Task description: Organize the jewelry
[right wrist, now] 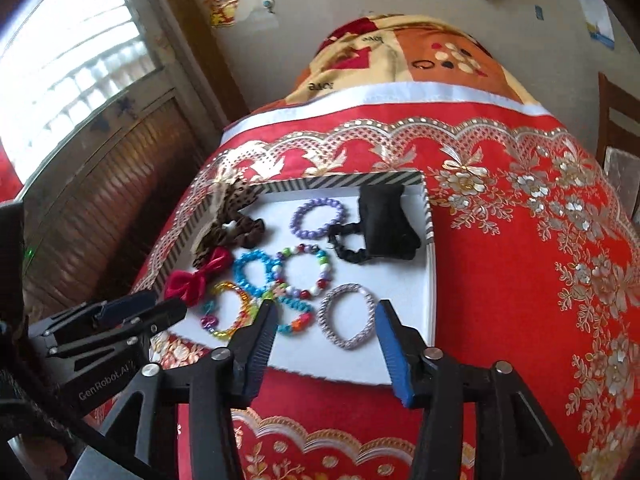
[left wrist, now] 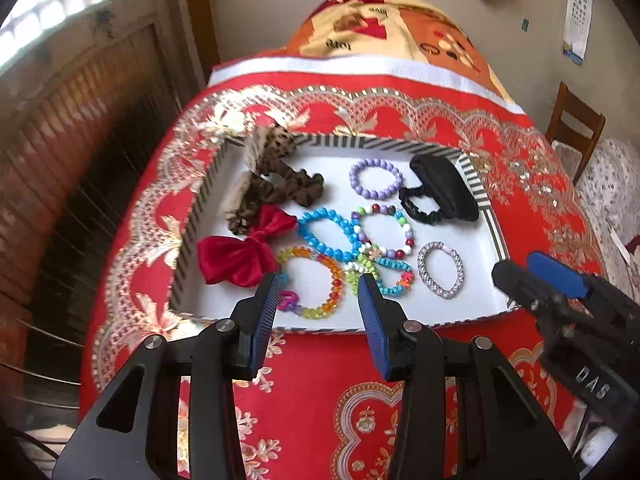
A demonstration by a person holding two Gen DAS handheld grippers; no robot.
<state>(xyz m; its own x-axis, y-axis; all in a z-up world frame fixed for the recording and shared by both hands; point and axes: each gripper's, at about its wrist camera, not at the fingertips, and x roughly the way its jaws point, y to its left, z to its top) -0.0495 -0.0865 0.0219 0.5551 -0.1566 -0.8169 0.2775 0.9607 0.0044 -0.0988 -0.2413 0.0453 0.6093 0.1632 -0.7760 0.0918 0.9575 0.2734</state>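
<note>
A white tray with a striped rim (left wrist: 486,200) (right wrist: 429,216) lies on the red cloth. In it lie several bead bracelets: purple (left wrist: 375,179) (right wrist: 318,218), blue (left wrist: 328,234) (right wrist: 250,274), multicolour (left wrist: 384,229) (right wrist: 306,272), orange-yellow (left wrist: 314,282) (right wrist: 228,316), silver (left wrist: 440,269) (right wrist: 347,316). A red bow (left wrist: 244,254) (right wrist: 198,278), brown scrunchies (left wrist: 276,184) and a black scrunchie (left wrist: 438,194) (right wrist: 380,226) also lie there. My left gripper (left wrist: 320,284) is open and empty above the tray's near edge. My right gripper (right wrist: 326,316) is open and empty around the silver bracelet's spot; it also shows in the left wrist view (left wrist: 532,276).
The red patterned cloth (left wrist: 320,392) covers the table. A folded blanket (left wrist: 384,28) lies at the far end. A wooden chair (left wrist: 576,128) stands at the right, and a window with wooden panelling (right wrist: 80,120) is on the left.
</note>
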